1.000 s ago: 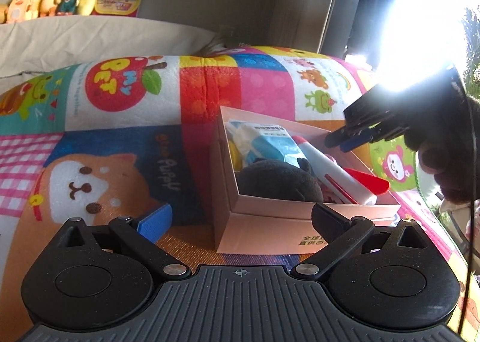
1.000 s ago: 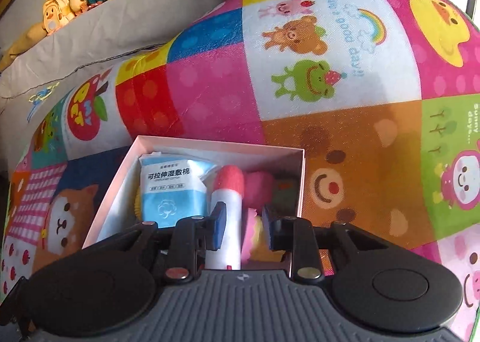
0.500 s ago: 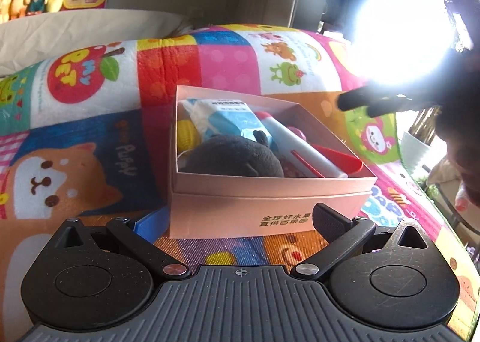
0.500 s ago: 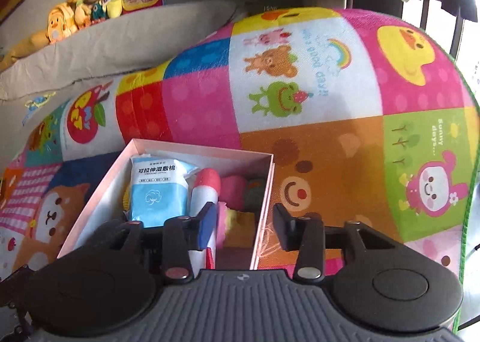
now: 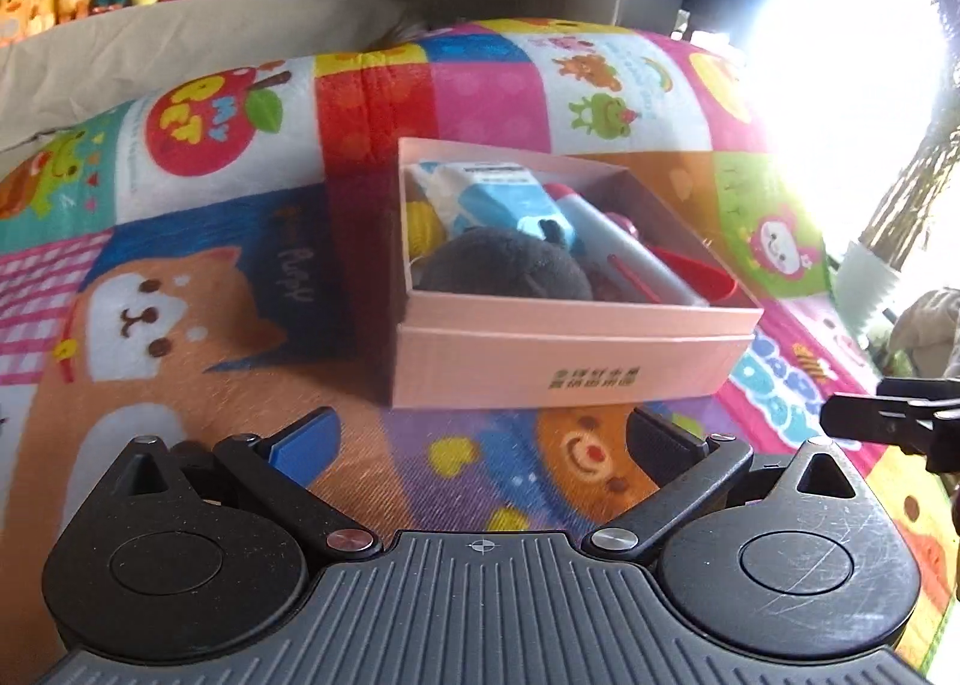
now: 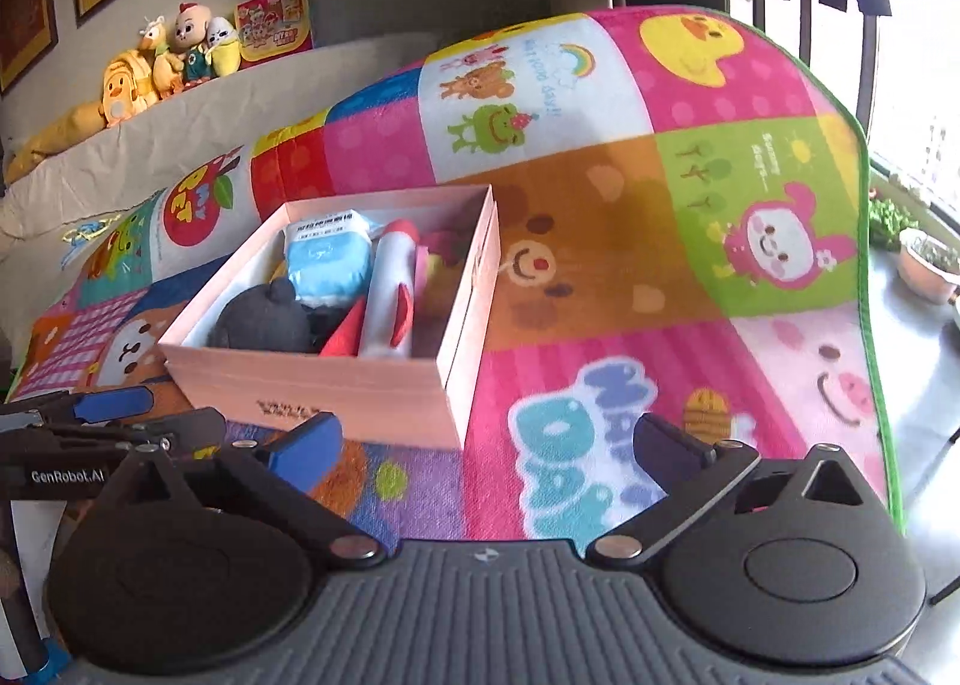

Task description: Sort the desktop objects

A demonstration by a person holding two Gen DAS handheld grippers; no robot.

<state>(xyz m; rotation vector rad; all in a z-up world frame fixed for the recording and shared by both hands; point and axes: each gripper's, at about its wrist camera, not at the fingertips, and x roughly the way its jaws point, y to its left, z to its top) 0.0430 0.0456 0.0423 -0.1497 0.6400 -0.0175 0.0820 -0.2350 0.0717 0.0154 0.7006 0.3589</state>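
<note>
The pink box (image 6: 336, 379) sits on the bright play mat (image 6: 690, 277) that covers the worktop. Inside it are a dark soft toy (image 6: 264, 319), a blue and white pack (image 6: 327, 265), a white tube with a red end (image 6: 390, 295) and a red piece (image 6: 345, 337). I see nothing loose on the mat, so the sorting looks about done.

The right claw (image 6: 486, 445) is near the box's front corner. Its jaws are opening wide and nothing is between them. The left claw (image 5: 480, 439) is just in front of the box, jaws apart and empty too.

What could go wrong? Both claws are close to the box. A bump could push it along the mat or tip it. The toy and the tube stick up near the rim, so a knock could make them fall out. The two claws are also near each other and could hit.

Words I can read: "GenRobot.AI" on the left claw's side. The mat says "PUPPY" (image 5: 292, 277) and "a good day!!" (image 6: 540, 78). The print on the box front and on the pack is too small to read.
</note>
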